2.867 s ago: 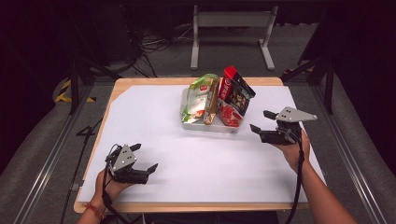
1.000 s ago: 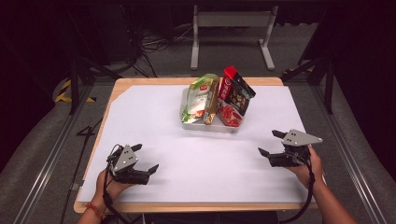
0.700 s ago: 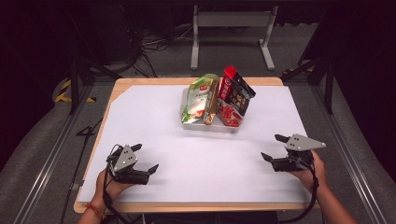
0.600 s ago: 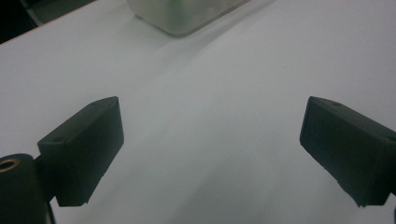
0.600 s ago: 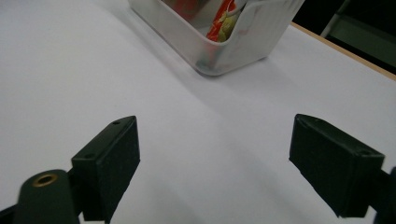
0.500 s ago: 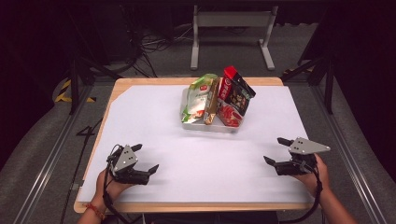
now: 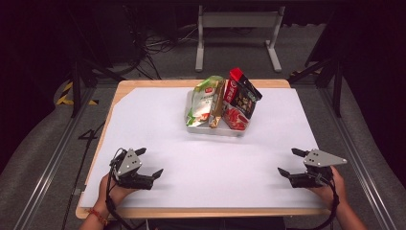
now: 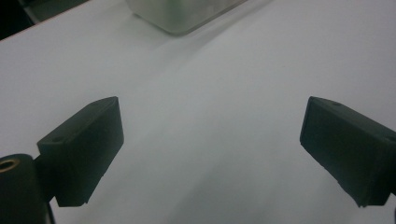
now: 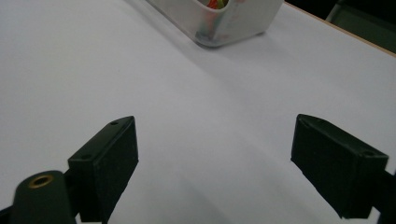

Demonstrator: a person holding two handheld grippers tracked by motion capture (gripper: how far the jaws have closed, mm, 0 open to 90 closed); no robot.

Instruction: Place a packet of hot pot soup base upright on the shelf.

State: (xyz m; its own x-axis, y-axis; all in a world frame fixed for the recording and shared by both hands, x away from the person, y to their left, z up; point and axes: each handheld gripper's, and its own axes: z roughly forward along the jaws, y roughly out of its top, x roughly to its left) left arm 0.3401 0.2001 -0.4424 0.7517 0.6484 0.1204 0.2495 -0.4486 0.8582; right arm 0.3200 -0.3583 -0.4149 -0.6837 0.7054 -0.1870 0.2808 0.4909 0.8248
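While both jaws gape wide, the left gripper (image 7: 149,163) and right gripper (image 7: 290,162) rest near the clear plastic snack tub (image 7: 215,129).

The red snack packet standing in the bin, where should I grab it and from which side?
Grip the red packet by its top edge, coming down from above with the right gripper. It stands tallest in the white bin, leaning right, its lower half walled in beside the green packet.

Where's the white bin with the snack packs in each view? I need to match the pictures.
High view: bin at table centre, towards the far edge, packs standing in it.
Left gripper view: one corner at top centre.
Right gripper view: one corner at top, right of centre.
Shared landmark: the white table sheet.
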